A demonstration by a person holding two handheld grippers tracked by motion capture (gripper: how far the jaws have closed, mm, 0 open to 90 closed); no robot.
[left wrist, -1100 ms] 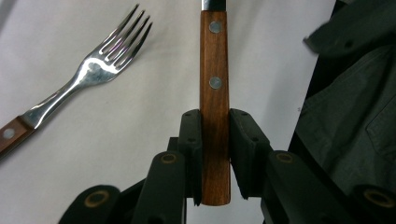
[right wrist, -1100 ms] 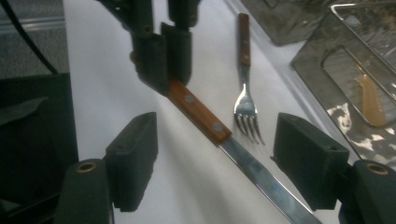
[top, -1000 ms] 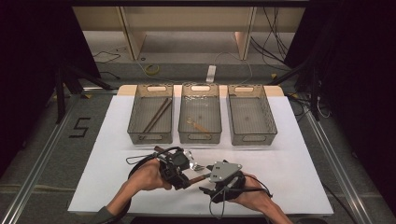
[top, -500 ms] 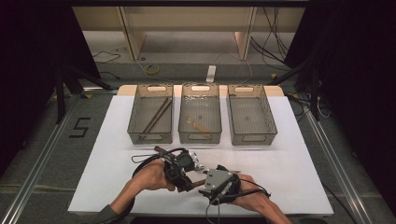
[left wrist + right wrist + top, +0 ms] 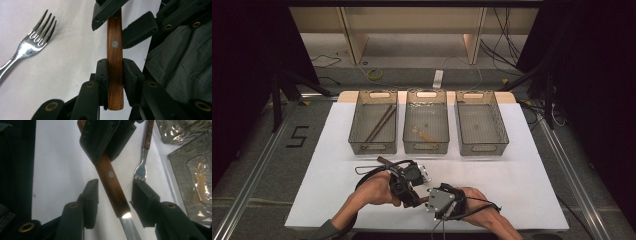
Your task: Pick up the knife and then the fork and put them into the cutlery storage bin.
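Your left gripper [image 5: 115, 75] clamps the knife handle [image 5: 115, 50]; right gripper [image 5: 115, 195] fingers gape, so releasing early drops it

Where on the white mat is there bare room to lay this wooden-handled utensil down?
Free patches: the white mat right of the right gripper, below the empty right-hand grey bin; also the mat's left part, below the bin of dark sticks. Crowded: around the left gripper, where the metal fork lies.
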